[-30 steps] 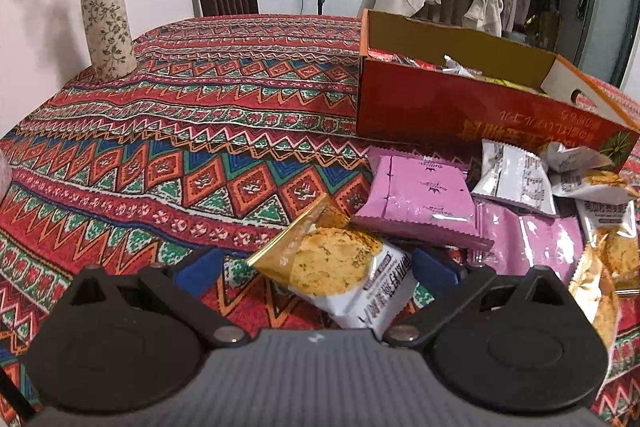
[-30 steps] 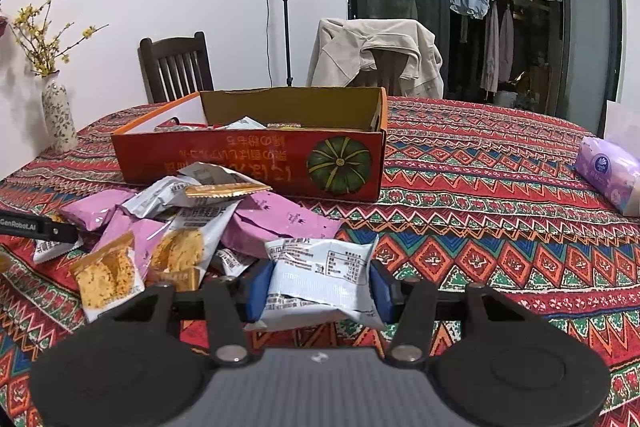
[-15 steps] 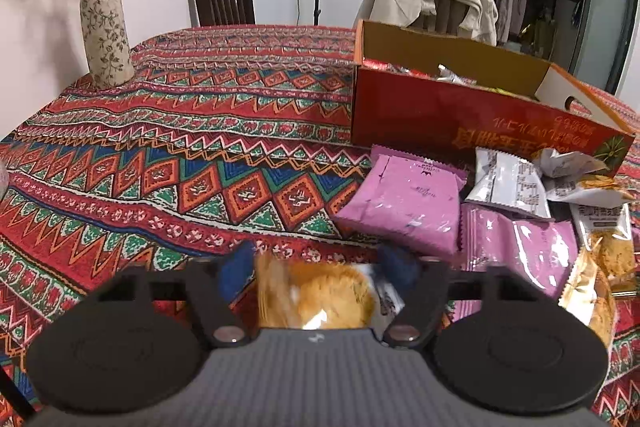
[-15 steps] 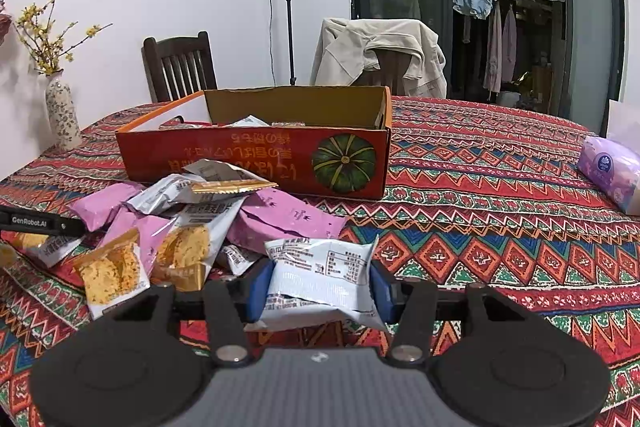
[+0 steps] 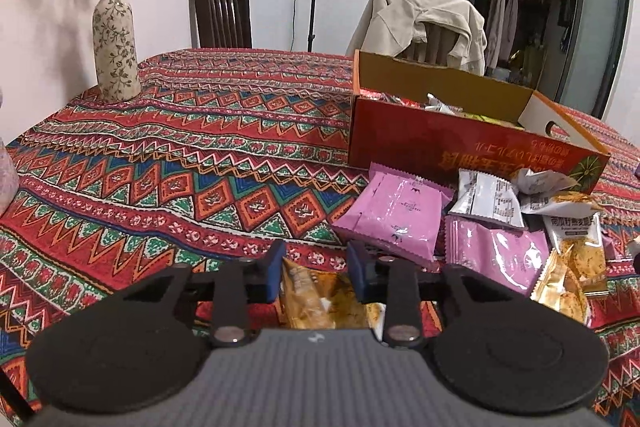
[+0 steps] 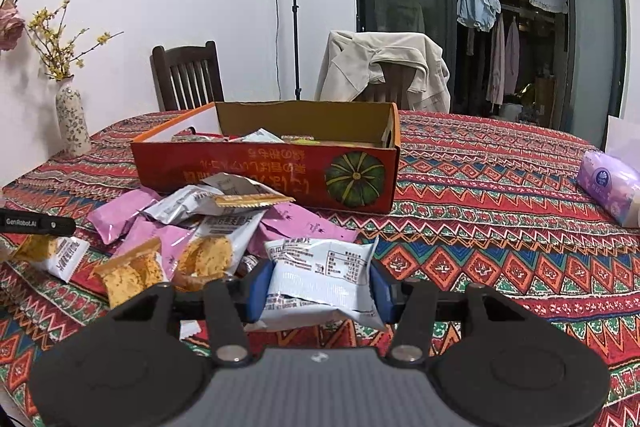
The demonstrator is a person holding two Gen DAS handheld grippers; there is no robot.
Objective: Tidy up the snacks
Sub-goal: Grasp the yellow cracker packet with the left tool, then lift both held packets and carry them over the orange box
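Golden foil shows between the jaws of our left gripper (image 5: 316, 269): they have just been closing and now clamp on a cracker packet (image 5: 320, 301), held low over the worktop (image 5: 168, 163). Our right gripper (image 6: 318, 289) has its jaws clamped on a white snack packet (image 6: 322, 277). The other snacks (image 6: 188, 227) lie in a loose pile just before the red cardboard box (image 6: 272, 171), which holds some packets already.

Our left gripper (image 5: 316, 269) has its jaws pressed on a cracker pack (image 5: 320, 301); more snacks (image 5: 394, 213) lie before the box (image 5: 440, 143).
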